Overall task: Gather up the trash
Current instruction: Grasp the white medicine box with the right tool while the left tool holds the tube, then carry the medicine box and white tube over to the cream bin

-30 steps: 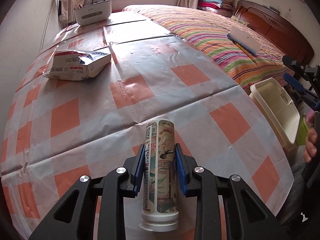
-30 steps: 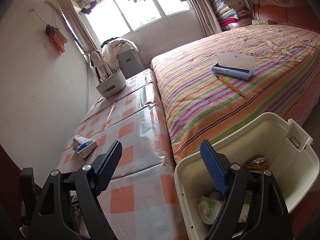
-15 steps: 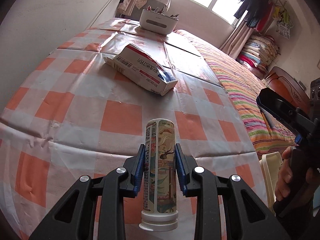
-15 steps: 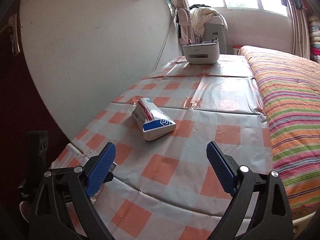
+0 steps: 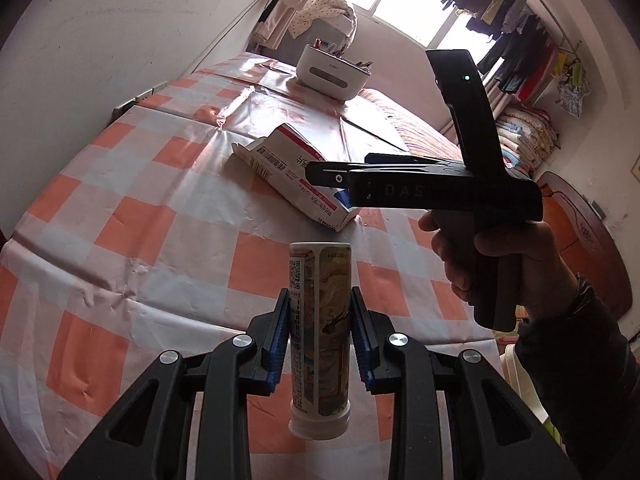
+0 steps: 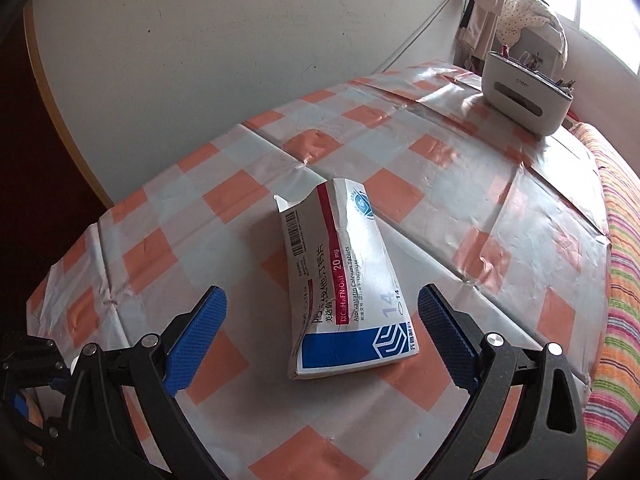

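Note:
A white medicine box (image 6: pixel 344 280) with a red stripe and a blue end lies flat on the checked tablecloth (image 6: pixel 224 196). My right gripper (image 6: pixel 322 294) hovers just above its near end. The jaws are opening wide, the box lies between and ahead of them, and the pads (image 6: pixel 196 336) do not touch it. In the left wrist view the same box (image 5: pixel 288 168) lies beyond the right gripper (image 5: pixel 320 172), which a hand (image 5: pixel 500 264) holds. My left gripper (image 5: pixel 319 292) is shut on a printed tube (image 5: pixel 320 264) with a white cap, held above the table's near edge.
A white desk organiser (image 6: pixel 524 92) with pens stands at the table's far end. The striped bed (image 6: pixel 616 240) runs along the table's right side. A cream bin rim (image 5: pixel 520 380) shows low on the right behind the sleeve. A wall borders the left.
My right gripper swung from over the cream bin to above the medicine box, and its jaws spread wider. My left gripper, still gripping the tube, shifted and rolled.

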`<state>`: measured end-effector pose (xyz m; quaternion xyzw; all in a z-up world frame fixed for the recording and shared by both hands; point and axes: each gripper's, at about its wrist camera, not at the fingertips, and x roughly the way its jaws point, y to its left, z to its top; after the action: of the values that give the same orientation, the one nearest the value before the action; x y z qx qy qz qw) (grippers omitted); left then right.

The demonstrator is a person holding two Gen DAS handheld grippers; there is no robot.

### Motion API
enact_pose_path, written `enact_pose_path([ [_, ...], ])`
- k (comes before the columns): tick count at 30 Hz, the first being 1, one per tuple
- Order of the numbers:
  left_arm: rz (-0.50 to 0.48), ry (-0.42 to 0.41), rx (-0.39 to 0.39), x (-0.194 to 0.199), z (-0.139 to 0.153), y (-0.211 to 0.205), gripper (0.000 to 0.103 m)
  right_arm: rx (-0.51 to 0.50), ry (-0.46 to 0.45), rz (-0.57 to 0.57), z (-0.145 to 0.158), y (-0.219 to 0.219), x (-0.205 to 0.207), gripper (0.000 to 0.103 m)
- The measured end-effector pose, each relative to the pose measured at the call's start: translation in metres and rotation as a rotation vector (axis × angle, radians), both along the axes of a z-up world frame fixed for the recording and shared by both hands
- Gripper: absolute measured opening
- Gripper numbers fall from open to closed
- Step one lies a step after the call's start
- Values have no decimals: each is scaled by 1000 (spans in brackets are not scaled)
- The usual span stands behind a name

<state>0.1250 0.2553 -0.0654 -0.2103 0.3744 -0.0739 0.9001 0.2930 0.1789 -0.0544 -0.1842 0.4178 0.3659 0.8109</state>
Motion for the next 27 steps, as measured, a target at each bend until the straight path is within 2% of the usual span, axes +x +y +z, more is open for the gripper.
enact_pose_path([
  [8, 34, -9, -21, 1, 2, 14, 28, -101, 70, -34, -33, 29, 34, 94],
  [9, 36, -3, -23, 2, 1, 15, 28, -111, 69, -37, -37, 30, 33, 91],
  [10, 34, 1, -24, 2, 1, 15, 28, -111, 66, -32, -39, 29, 32, 79],
  [15, 11, -1, 7, 3, 1, 7, 28, -81, 30, -74, -39, 15, 18, 73],
  [22, -24, -8, 37, 1, 0, -7, 28, 107, 41, -197, -23, -50, -24, 70],
  [27, -50, -13, 51, -3, 0, -18, 28, 226, 48, -289, -13, -106, -70, 70],
])
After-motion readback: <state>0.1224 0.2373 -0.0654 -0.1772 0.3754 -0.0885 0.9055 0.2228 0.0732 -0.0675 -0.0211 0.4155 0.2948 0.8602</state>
